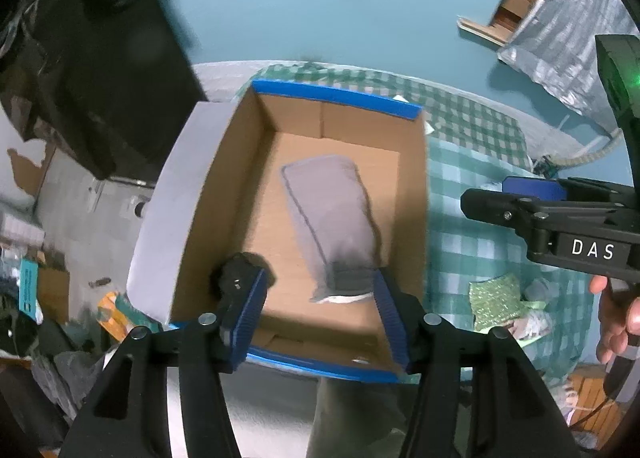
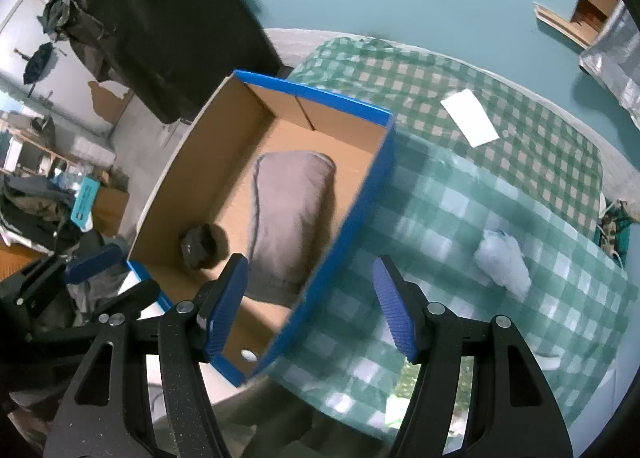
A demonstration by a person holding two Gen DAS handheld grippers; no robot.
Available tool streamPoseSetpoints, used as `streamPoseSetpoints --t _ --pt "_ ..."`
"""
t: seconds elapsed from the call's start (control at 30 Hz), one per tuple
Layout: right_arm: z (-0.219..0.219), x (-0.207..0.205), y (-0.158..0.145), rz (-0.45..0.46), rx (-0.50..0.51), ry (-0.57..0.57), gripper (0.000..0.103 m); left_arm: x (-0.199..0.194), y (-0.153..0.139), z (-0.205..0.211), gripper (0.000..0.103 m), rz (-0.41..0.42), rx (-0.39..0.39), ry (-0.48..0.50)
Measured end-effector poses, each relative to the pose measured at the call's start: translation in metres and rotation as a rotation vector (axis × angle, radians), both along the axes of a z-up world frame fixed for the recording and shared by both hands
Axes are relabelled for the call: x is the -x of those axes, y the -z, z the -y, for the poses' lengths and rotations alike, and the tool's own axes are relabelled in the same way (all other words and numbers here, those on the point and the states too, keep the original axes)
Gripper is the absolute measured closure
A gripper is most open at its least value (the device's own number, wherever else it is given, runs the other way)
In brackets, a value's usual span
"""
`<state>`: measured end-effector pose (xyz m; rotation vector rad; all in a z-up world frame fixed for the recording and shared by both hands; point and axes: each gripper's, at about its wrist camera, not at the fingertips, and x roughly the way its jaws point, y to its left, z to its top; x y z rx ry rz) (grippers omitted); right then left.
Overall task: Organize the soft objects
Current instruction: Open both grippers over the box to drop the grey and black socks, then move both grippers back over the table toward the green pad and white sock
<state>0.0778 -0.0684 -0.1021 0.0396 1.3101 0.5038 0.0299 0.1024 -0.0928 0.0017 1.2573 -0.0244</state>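
A blue-rimmed cardboard box stands on a green checked cloth. A grey sock lies flat inside it, and a dark fuzzy ball sits at its near left corner. My left gripper is open and empty above the box's near end, beside the sock's cuff. My right gripper is open and empty over the box's right wall; it also shows in the left wrist view. A pale blue soft item and a green glittery item lie on the cloth.
A white paper slip lies on the far cloth. A black hanging garment is at the left, with floor clutter below. A silver-wrapped shelf stands against the teal wall at the right.
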Motion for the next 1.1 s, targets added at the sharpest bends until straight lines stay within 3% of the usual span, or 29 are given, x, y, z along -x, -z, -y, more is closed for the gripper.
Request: streamPoseSetpoints --t 0.47,1.1 --pt "0.079 0.024 -0.004 -0.014 -0.022 0.127 0.037 0.010 -0.005 0.062 0.045 0.008 -0.016 0.150" --pt "0.180 0.055 0.004 -0.033 0.037 0.296 0.037 0.009 0.002 0.149 0.042 -0.006 -0.016 0.338"
